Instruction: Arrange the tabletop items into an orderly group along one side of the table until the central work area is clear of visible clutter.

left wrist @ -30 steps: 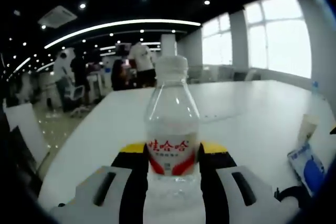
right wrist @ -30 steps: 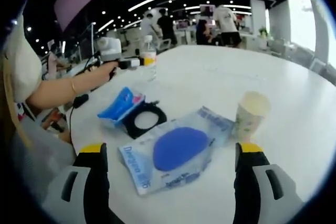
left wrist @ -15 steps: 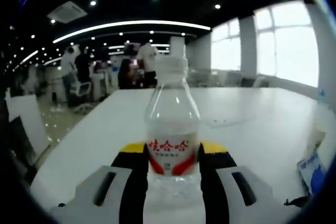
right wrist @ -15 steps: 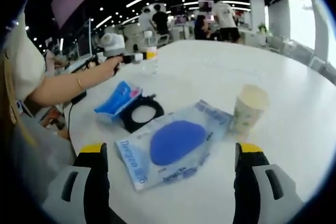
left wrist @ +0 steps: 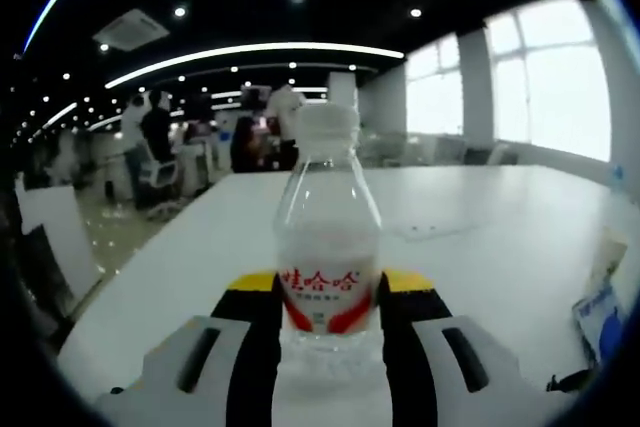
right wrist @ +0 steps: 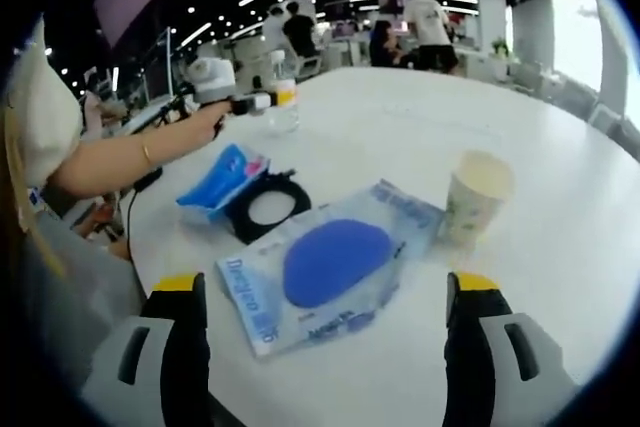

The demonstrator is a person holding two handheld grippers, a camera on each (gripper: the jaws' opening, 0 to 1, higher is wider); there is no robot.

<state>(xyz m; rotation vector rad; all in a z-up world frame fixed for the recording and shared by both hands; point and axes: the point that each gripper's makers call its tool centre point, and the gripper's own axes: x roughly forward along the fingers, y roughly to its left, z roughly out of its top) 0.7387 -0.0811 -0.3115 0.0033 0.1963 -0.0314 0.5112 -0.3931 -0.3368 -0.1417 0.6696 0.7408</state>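
A clear water bottle with a white cap and a red-lettered label stands upright between my left gripper's jaws, which are shut on it just above the white table. In the right gripper view that bottle and left gripper are small at the table's far left edge, beyond a person's arm. My right gripper hangs open over a clear packet with a blue disc. A paper cup stands right of the packet. A blue tissue pack leans on a black ring.
The packet's edge and the cup sit at the far right of the left gripper view. The table stretches wide and bare behind the items. People and office chairs stand far beyond it.
The left gripper view has swung a little, so the packet and cup slid toward its right edge; the bottle stays gripped. The right gripper view shifted only slightly.
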